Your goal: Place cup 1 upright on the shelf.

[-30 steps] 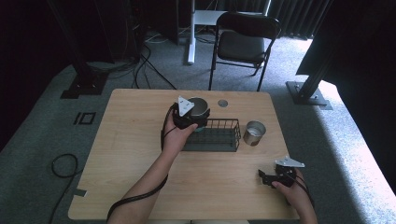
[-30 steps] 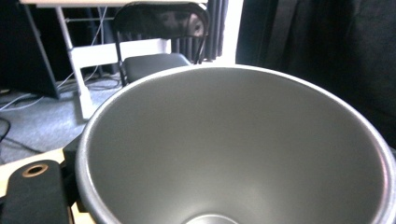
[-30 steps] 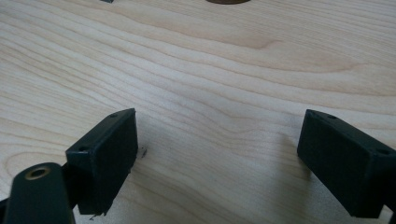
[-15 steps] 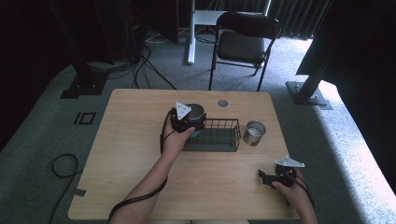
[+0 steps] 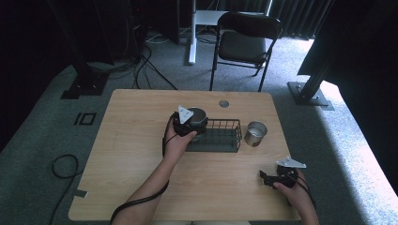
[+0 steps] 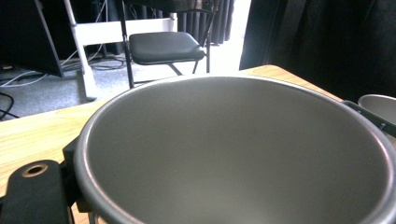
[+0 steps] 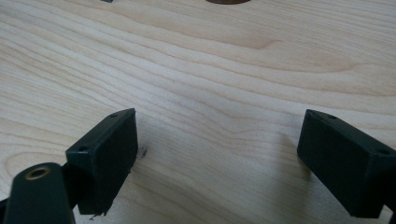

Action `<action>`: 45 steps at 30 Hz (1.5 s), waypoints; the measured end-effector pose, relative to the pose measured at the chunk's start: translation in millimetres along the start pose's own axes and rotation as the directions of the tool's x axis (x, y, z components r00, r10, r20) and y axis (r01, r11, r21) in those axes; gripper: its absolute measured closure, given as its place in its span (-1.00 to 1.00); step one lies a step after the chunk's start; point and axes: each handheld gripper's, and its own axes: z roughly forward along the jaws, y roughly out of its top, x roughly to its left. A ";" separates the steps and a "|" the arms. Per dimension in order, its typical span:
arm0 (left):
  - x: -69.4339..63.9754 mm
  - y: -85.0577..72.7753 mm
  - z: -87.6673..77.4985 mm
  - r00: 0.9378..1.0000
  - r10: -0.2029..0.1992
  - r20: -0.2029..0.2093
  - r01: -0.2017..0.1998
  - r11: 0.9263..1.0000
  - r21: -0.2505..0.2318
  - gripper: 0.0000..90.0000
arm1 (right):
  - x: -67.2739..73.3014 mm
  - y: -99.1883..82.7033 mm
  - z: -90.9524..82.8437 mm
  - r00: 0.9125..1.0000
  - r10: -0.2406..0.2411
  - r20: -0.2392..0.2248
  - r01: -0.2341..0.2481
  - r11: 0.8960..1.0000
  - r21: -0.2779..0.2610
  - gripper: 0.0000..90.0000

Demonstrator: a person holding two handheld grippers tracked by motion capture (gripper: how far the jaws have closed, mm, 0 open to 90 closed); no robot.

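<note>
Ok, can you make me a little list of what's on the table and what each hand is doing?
table: light wood table
left gripper: holds a grey metal cup at the left end of the wire basket
wire basket: black, mid-table; cannot tell if the cup rests in it
second cup: metal, stands on the table right of the basket, apart from both grippers
right gripper: low over bare wood near the right front corner, jaws wide apart, nothing between them
behind the table: black folding chair

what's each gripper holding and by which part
The left gripper holds a metal cup by its rim, over the wire basket. The right gripper is open, holding nothing.
</note>
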 end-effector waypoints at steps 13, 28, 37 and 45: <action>-3.7 -0.7 -6.6 0.997 0.067 0.046 -0.070 0.995 0.068 -0.93 | 0.0 0.0 0.0 1.000 0.000 0.000 0.000 1.000 0.000 -0.74; -3.2 0.3 -25.3 0.994 0.074 0.080 -0.081 0.993 0.080 -0.93 | 0.0 0.0 0.0 1.000 -0.001 0.000 0.001 1.000 0.000 -0.74; 0.7 -1.9 -40.9 0.994 0.077 0.083 -0.084 0.993 0.083 -0.93 | 0.0 0.0 0.0 1.000 -0.001 0.001 0.001 1.000 0.000 -0.74; 4.3 -5.1 -54.4 0.992 0.078 0.101 -0.086 0.993 0.082 -0.93 | -0.1 0.0 0.1 1.000 -0.001 0.000 0.001 1.000 -0.001 -0.74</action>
